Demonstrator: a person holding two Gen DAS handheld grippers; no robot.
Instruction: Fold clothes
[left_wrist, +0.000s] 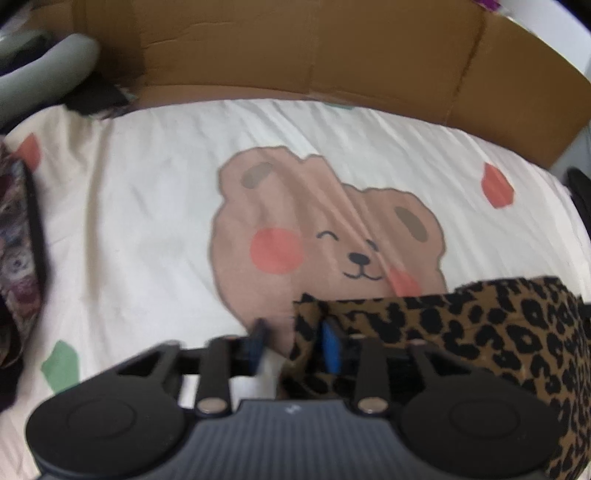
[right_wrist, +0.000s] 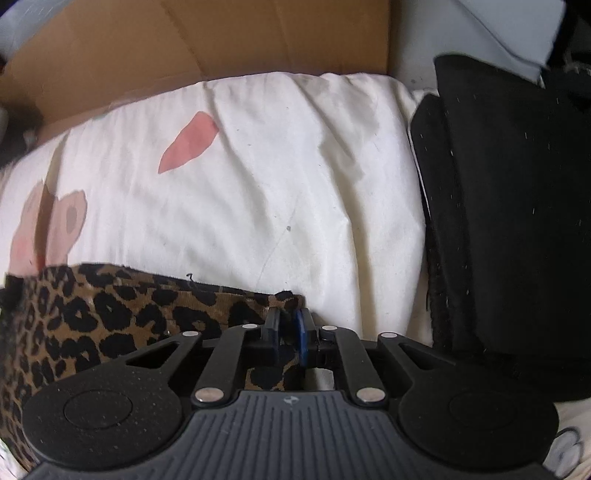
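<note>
Leopard-print garment (left_wrist: 480, 332) is tan-brown knit-looking fabric covered in black spots, lying on a cream bedsheet (left_wrist: 147, 221) with a big smiling bear printed on it. It sits at the near edge of the bed, just below the bear's chin in the left wrist view, and its top edge looks like a folded hem with a bit of a flap sticking up at the left corner. The long axis runs side to side across both views, so it stretches from one gripper to the other, left corner at the left gripper (left_wrist: 295, 343) and right corner at the right gripper (right_wrist: 290, 332).

Both grippers point steeply down at the bed. The left one has its fingers spread apart, with the cloth corner draped on the blue pad of the right-hand finger (left_wrist: 330, 343) and nothing pinching it. The right one's fingers are much closer together with the cloth corner sitting between them, but there's a small gap, and I can't tell if the pads actually press it.

Brown cardboard (left_wrist: 332, 48) stands along the far side of the bed, and a folded black garment (right_wrist: 517, 221) sits to the right.
</note>
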